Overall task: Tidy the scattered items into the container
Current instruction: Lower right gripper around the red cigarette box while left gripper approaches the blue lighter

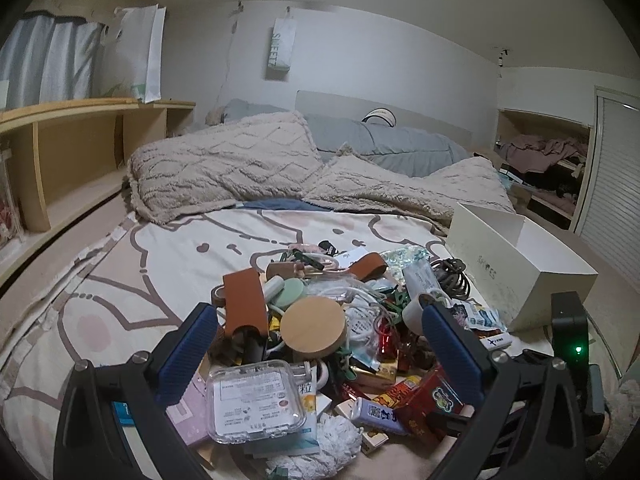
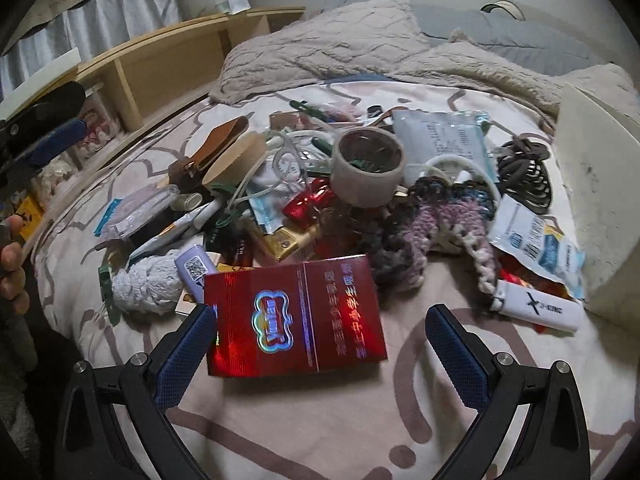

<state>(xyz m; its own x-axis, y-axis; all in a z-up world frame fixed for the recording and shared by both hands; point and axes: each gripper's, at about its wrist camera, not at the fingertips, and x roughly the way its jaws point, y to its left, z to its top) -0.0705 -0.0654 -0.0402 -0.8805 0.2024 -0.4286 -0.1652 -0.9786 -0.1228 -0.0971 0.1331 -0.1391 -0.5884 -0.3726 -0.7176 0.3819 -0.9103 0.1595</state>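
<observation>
Clutter pile heaped on bed, just left of white box. Left hand-held gripper wide open over pile, empty. Right hand-held gripper wide open, empty; red pack at pile's near edge, between fingers, ungripped.

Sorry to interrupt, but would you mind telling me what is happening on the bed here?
A person holding a gripper in each hand is about to clear a heap of small clutter into the open white cardboard box beside it. Nothing is held yet. The right gripper, open, hovers at a flat shiny red carton at the pile's near edge. The left gripper, also open, hangs over the heap near a round light wooden lid.
</observation>
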